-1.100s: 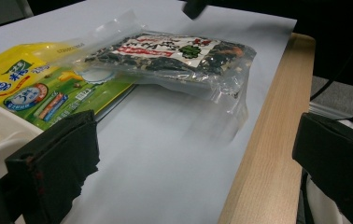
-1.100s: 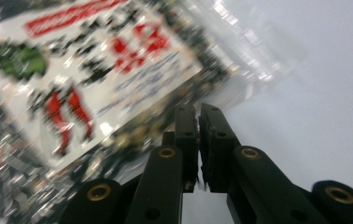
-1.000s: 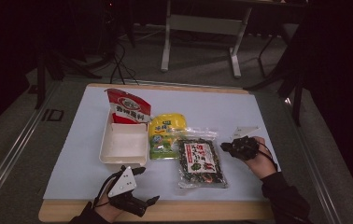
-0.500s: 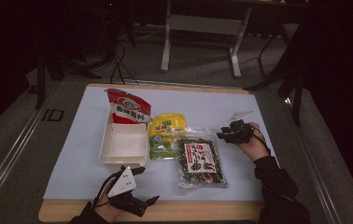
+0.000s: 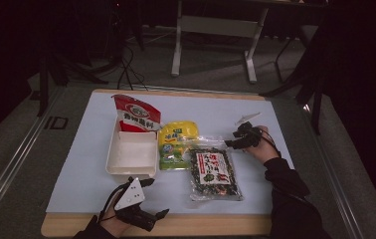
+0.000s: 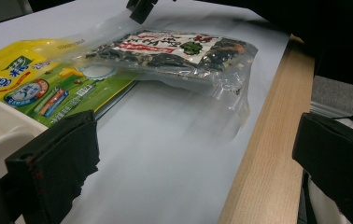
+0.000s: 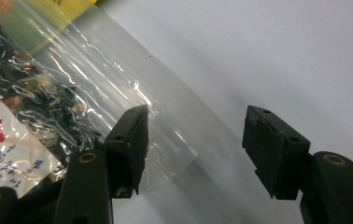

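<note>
A clear bag of dark dried food with a red and white label point(image 5: 215, 172) lies flat on the pale mat, right of centre. My right gripper point(image 5: 232, 139) is at its far right corner. Its jaws have just been opening. In the right gripper view the gripper point(image 7: 193, 135) is open, the bag's point(image 7: 48, 102) empty clear corner lies under the gap, and neither pad presses on it. My left gripper point(image 5: 157, 198) rests open near the front edge, left of the bag. In its own view the left gripper point(image 6: 198, 154) stands wide with bare mat between the jaws and the bag point(image 6: 179, 51) beyond.
A yellow and green packet point(image 5: 176, 144) lies left of the bag, partly under it. A white tray point(image 5: 131, 154) sits further left, with a red packet point(image 5: 136, 115) leaning at its far end. The wooden table edge point(image 5: 201, 224) runs along the front.
The right hand has moved away from me and leftward, from beside the bag's right side to its far right corner, and its jaws have opened. The left hand has stayed still.
</note>
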### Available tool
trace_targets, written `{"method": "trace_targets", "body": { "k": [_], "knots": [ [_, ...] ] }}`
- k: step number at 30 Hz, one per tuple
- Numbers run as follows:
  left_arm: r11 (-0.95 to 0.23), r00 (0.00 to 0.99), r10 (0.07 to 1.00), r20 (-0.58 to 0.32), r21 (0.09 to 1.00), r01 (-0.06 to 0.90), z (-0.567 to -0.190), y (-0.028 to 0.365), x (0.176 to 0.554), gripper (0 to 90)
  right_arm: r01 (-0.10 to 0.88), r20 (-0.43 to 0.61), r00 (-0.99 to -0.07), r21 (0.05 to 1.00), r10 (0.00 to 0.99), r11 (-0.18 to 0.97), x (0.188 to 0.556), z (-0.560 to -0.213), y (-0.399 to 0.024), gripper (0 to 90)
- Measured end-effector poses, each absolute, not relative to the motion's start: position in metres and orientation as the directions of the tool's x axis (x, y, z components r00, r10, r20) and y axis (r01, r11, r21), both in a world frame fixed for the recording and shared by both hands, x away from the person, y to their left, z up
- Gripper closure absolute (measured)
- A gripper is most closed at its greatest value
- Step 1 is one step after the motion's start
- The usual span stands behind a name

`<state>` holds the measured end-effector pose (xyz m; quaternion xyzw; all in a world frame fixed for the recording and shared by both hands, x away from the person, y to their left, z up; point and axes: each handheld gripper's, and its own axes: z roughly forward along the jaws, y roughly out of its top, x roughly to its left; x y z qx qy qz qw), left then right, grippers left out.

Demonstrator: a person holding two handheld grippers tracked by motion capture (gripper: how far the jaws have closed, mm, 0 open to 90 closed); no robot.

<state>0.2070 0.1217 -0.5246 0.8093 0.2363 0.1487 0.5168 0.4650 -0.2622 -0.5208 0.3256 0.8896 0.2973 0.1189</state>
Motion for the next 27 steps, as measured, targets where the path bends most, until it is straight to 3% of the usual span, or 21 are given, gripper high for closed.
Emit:
{"method": "trace_targets", "body": {
  "k": [3,11,12,14,27],
  "knots": [
    [-0.355,0.844,0.537,-0.003,0.907,0.229,-0.525,0.122,0.207,1.7,0.509,0.008,-0.776,0.599,0.631,0.618,0.467,-0.522,-0.261,46.4],
    [-0.355,0.844,0.537,0.0,0.907,0.226,-0.524,0.122,0.207,1.7,0.469,-0.02,-0.811,0.575,0.585,0.67,0.463,-0.519,-0.259,78.6],
    [-0.355,0.844,0.537,0.0,0.907,0.226,-0.524,0.122,0.207,1.7,0.469,-0.02,-0.811,0.575,0.585,0.67,0.463,-0.519,-0.259,78.6],
    [-0.355,0.844,0.536,-0.001,0.907,0.227,-0.524,0.121,0.206,1.7,0.467,-0.023,-0.814,0.567,0.58,0.678,0.461,-0.517,-0.258,89.2],
    [-0.349,0.846,0.534,-0.005,0.91,0.225,-0.519,0.12,0.206,1.7,0.431,-0.079,-0.809,0.595,0.583,0.678,0.446,-0.491,-0.261,90.0]
  ]
}}
